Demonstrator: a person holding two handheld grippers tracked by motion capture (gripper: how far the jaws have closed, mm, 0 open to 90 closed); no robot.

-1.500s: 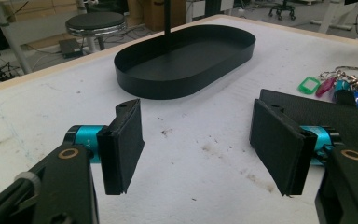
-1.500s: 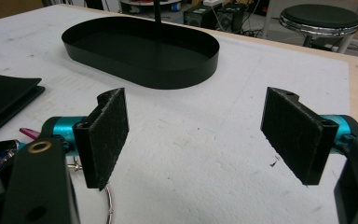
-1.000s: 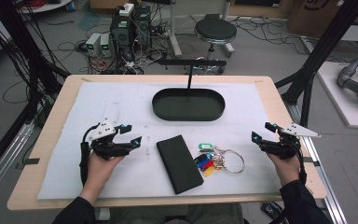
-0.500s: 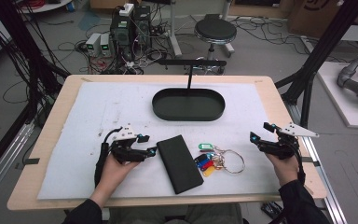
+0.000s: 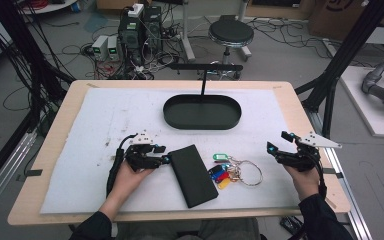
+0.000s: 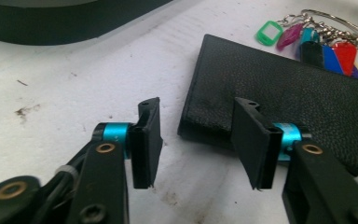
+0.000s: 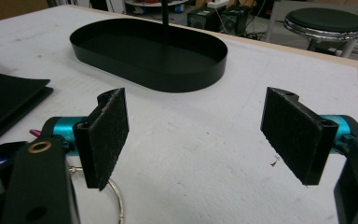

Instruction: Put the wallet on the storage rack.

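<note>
One table [image 5: 75,100] carries one white mat [image 5: 105,115]. One black oval tray [image 5: 202,112] stands empty at centre rear. One black wallet [image 5: 192,175] lies flat; one key bunch [image 5: 230,172] rests just beside it. Left hand-held gripper [image 6: 196,140] is open at the wallet's corner. Right hand-held gripper [image 7: 196,135] is open, holding nothing.

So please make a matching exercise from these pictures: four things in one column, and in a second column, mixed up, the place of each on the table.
Things:
1. black oval metal tray
2. black leather wallet
3. bunch of keys with coloured plastic tags
4. right gripper

Places:
A. between the wallet and the right gripper
B. far middle of the white mat
C. near the table's right edge
D. just beside the left gripper

Pairs: 1-B, 2-D, 3-A, 4-C
</note>
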